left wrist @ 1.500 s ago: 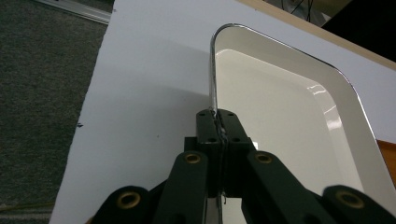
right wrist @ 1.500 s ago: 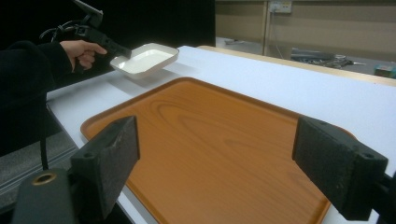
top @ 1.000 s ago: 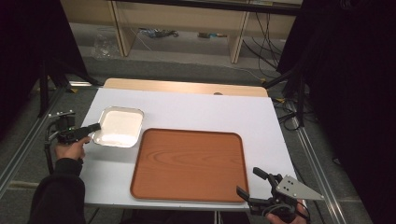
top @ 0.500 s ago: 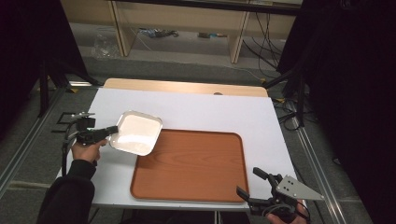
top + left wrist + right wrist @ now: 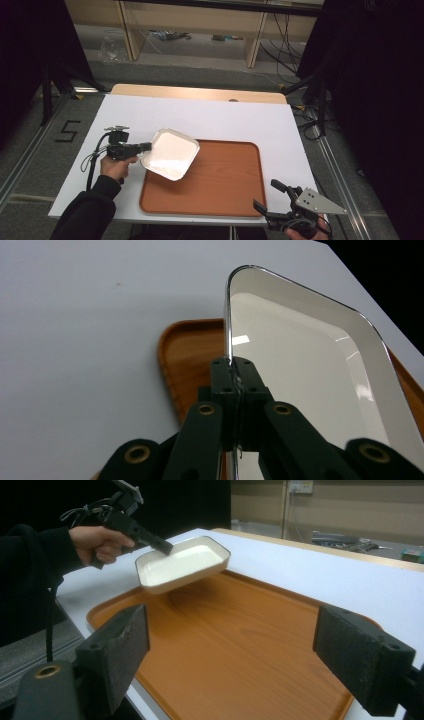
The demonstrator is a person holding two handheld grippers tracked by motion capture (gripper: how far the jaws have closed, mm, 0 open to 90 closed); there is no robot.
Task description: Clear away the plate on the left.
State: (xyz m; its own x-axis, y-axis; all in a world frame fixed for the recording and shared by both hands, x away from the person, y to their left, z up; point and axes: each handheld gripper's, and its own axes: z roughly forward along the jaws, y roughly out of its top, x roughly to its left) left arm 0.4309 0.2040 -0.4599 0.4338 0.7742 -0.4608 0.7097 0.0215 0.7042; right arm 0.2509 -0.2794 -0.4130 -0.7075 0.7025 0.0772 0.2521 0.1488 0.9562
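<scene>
Pinching only one thin rim, your left gripper (image 5: 145, 147) has its jaws clamped tight on the white dish (image 5: 170, 153), which hangs tilted above the wooden tray (image 5: 225, 185) at its ten o'clock corner. That glossy, smooth, rounded-square dish could swivel or slide out of so narrow a bite, I'd judge, and clip the tray's raised lip. Your right gripper (image 5: 274, 194) waits at five o'clock, jaws spread wide, empty.

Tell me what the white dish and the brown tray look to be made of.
Dish: glossy white, perhaps enamelled metal or melamine; its thin rim glints silver and the inside reflects light. Tray: wood or wood-look laminate, going by its printed-looking grain and smooth satin sheen.
</scene>
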